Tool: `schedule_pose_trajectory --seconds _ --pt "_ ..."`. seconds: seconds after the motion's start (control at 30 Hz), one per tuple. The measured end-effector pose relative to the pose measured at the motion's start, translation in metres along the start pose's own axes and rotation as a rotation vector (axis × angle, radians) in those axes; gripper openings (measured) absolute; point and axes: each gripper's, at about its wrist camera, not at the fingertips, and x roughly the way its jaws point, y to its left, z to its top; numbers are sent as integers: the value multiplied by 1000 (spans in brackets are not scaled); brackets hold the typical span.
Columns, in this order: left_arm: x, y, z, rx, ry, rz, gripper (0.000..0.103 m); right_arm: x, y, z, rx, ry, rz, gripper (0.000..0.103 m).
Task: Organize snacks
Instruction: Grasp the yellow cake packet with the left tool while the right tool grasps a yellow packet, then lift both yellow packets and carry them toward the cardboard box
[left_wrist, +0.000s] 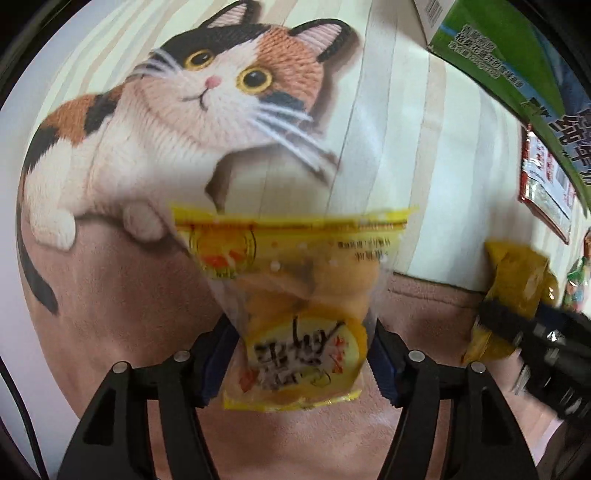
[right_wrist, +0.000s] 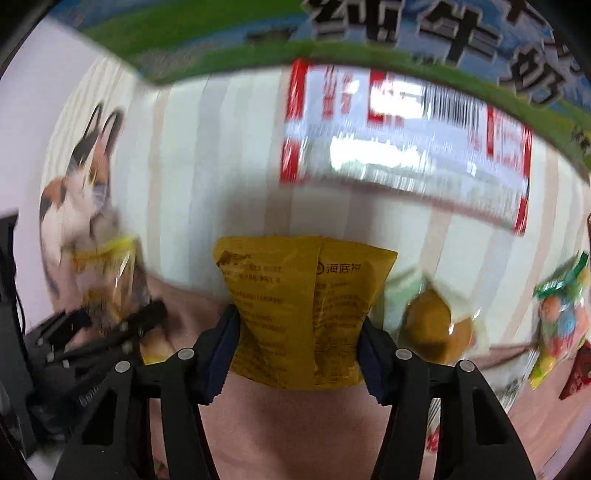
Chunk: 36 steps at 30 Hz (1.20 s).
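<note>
Clear packet (left_wrist: 295, 306) pinched between left gripper (left_wrist: 301, 354) jaws; mustard packet (right_wrist: 303, 314) clamped in right gripper (right_wrist: 297, 354). Beyond jaws, other snacks unsorted.

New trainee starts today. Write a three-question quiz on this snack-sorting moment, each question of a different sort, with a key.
1. True or false: both grippers hold a snack.
2. What does the right gripper grip? A) the red-and-white packet B) the mustard-yellow packet C) the green milk carton
3. Fill in: the left gripper holds a clear bag with yellow trim over a mat printed with a ____.

Key: 1 true; 2 B; 3 cat.
</note>
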Motion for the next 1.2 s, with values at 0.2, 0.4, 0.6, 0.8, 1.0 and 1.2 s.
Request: schedule_pose_trajectory --seconds 0.2,0.4,0.6,0.8,1.0,1.2 --pt "6 -7 -56 46 56 12 61 19 2 -44 -66 134 33 61" --pt "25 -13 -84 42 126 22 63 30 2 -63 -79 170 33 63" --pt "45 0 -76 29 144 4 72 32 -13 -59 -48 164 54 81" --pt "61 1 -67 22 144 2 75 41 -13 -50 -28 168 45 81" --pt "70 3 -70 5 116 1 74 45 -5 -42 -23 160 19 81" --pt "35 16 -90 -13 86 13 51 46 -6 -62 -31 125 -33 64"
